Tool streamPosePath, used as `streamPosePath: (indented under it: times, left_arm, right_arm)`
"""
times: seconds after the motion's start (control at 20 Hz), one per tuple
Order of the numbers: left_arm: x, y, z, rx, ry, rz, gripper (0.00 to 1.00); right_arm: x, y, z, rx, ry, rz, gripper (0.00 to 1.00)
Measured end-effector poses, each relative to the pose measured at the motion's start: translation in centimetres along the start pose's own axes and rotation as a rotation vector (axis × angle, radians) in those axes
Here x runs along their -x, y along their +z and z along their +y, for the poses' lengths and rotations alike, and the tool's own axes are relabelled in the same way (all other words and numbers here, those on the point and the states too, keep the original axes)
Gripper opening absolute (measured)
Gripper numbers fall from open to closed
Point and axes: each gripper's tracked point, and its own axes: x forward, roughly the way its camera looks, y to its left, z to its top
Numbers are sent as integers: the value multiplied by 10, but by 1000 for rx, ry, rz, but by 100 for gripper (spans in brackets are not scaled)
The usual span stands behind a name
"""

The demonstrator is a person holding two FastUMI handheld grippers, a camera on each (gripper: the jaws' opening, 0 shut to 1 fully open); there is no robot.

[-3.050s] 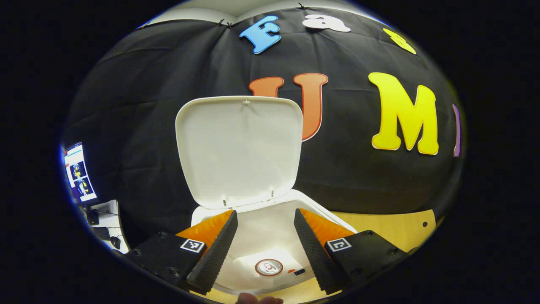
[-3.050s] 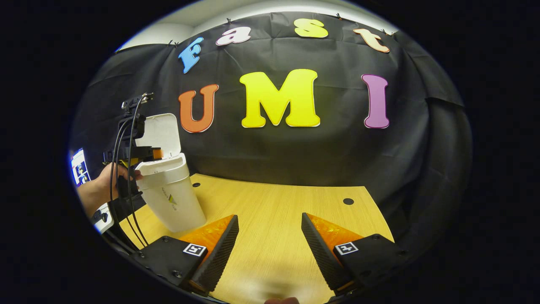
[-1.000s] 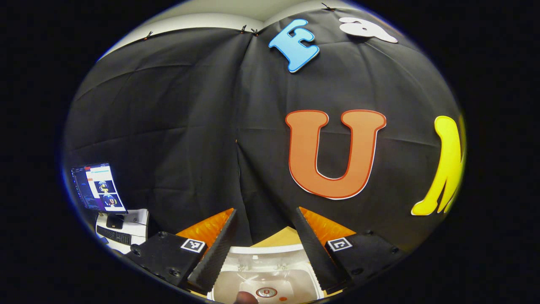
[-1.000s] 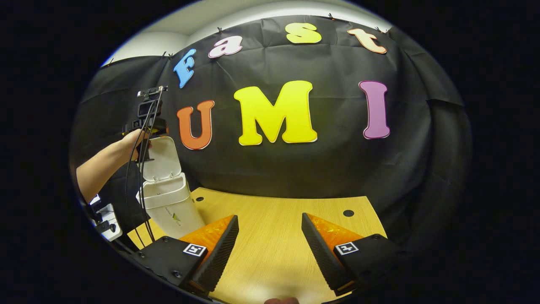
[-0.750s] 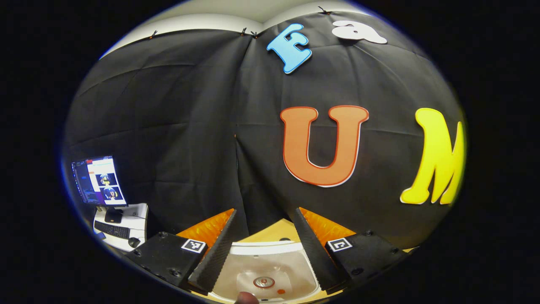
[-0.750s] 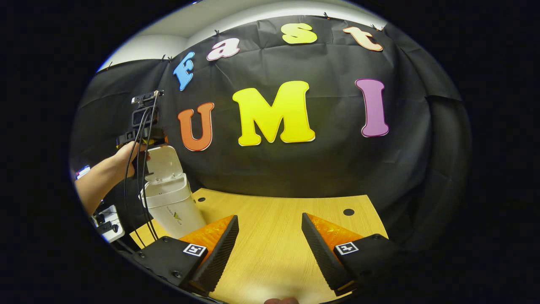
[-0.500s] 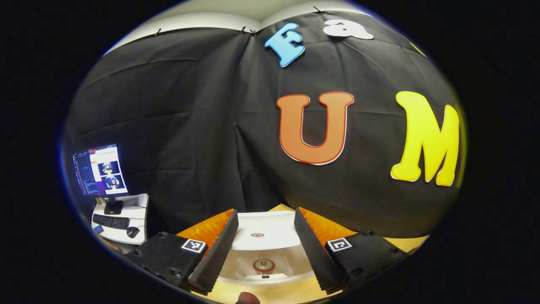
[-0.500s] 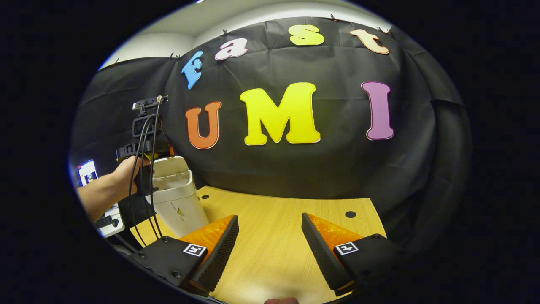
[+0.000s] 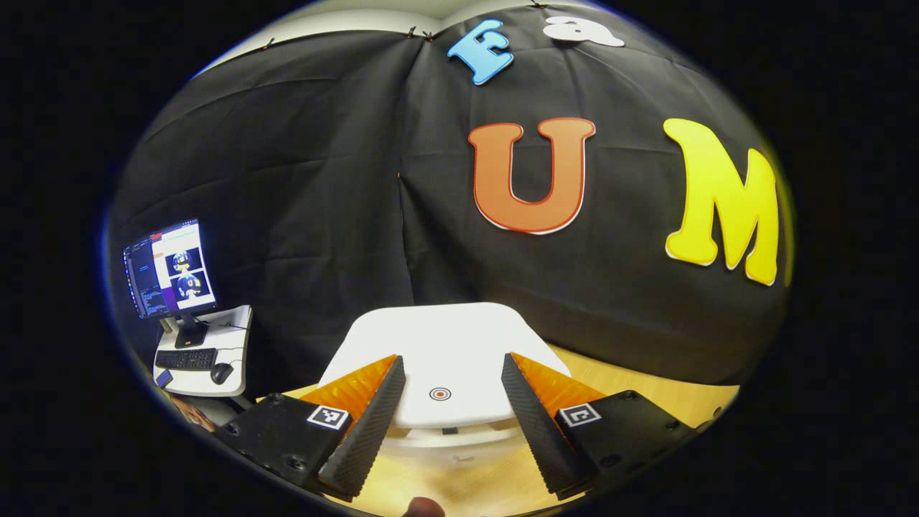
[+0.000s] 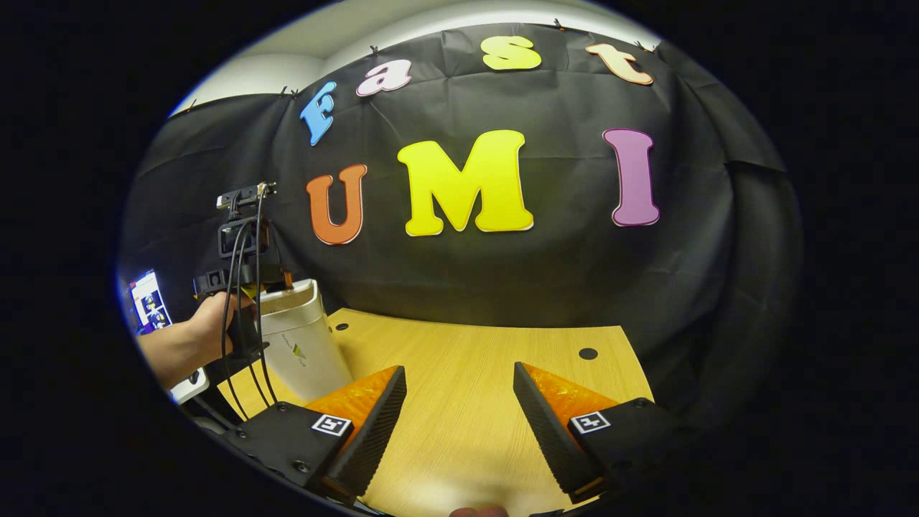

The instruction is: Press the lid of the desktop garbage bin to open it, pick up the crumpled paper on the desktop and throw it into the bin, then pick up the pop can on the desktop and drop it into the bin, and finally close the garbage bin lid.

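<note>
The white desktop bin [image 10: 305, 352] stands at the table's left end. Its white lid [image 9: 445, 337] lies down flat over the rim and hides the inside; a small round mark sits near the lid's front edge. My left gripper [image 9: 452, 359] is open just above the lid, one finger over each side of it, gripping nothing. In the right gripper view, a hand [image 10: 194, 337] holds that left gripper [image 10: 276, 281] at the lid [image 10: 287, 296] top. I cannot tell whether it touches the lid. My right gripper [image 10: 459, 368] is open over bare tabletop, holding nothing.
The wooden table [image 10: 474, 359] has small round holes near its back edge and runs to the right of the bin. Beyond the table's left end stand a monitor [image 9: 169, 268] and a small white desk [image 9: 208, 355] with a keyboard and mouse.
The lid has swung from upright down onto the bin, covering the can inside. My left gripper came down with it. The right gripper has barely moved.
</note>
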Motion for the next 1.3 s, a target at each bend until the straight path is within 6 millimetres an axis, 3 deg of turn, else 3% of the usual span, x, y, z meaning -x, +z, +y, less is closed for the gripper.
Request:
streamPosePath:
  times: [0.25, 0.8, 1.15, 1.3]
  left_arm:
    - [0, -8, -2, -6, -5, -9, 90]
    - [-1, -17, -3, 25, 4, -66, 88]
    - [3, -12, -6, -6, -54, -84, 86]
    - [12, -3, -15, 24, -152, -116, 94]
  right_arm:
    - [-3, -16, 2, -18, 7, 42, 95]
    - [-8, -19, -15, -60, -11, 45, 95]
    - [-12, 4, -9, -6, -34, -24, 96]
    - [-13, 14, -6, 8, -62, -61, 96]
